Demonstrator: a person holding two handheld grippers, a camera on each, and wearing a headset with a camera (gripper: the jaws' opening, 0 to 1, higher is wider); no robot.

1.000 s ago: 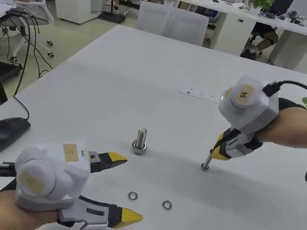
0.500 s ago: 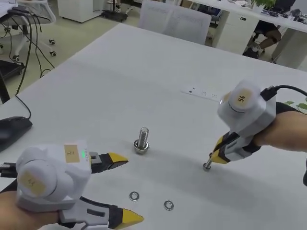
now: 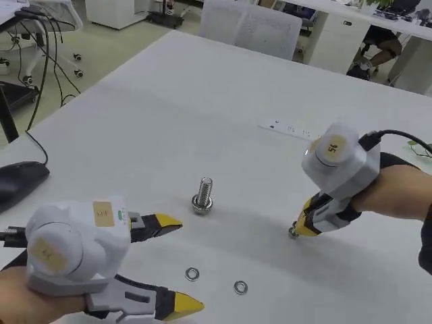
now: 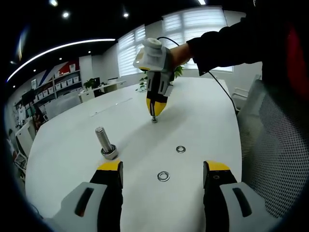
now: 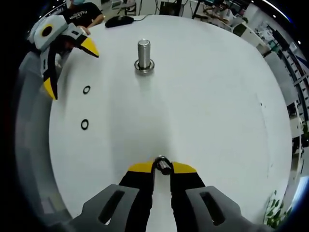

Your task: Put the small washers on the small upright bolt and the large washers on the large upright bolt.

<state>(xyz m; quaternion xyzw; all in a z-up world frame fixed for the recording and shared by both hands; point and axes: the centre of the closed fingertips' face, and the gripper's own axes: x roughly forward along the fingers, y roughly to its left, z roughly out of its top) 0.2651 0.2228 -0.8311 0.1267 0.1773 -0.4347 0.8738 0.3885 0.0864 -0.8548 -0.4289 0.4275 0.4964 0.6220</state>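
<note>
The large bolt [image 3: 202, 196] stands upright mid-table with a washer round its foot; it is also in the left gripper view [image 4: 104, 142] and the right gripper view [image 5: 144, 55]. My right gripper [image 3: 302, 228] is shut on the small bolt [image 3: 293, 233], its tips [image 5: 163, 167] pinching the shaft just above the table. Two small washers [image 3: 192, 273] [image 3: 240, 287] lie flat in front of my left gripper [image 3: 190, 265], which stands open and holds nothing. One washer [image 4: 163, 176] lies between its jaws, the other [image 4: 180, 149] further out.
A white power strip [image 3: 287, 128] lies flat beyond the right gripper. A black object [image 3: 20, 179] rests at the table's left edge [image 3: 40, 128], with cables and a chair base on the floor beyond. A grey chair [image 3: 250, 27] stands at the far end.
My right gripper has sunk lower over the small bolt, so less of its shaft shows. The left gripper and washers have stayed put; the head camera shifted slightly.
</note>
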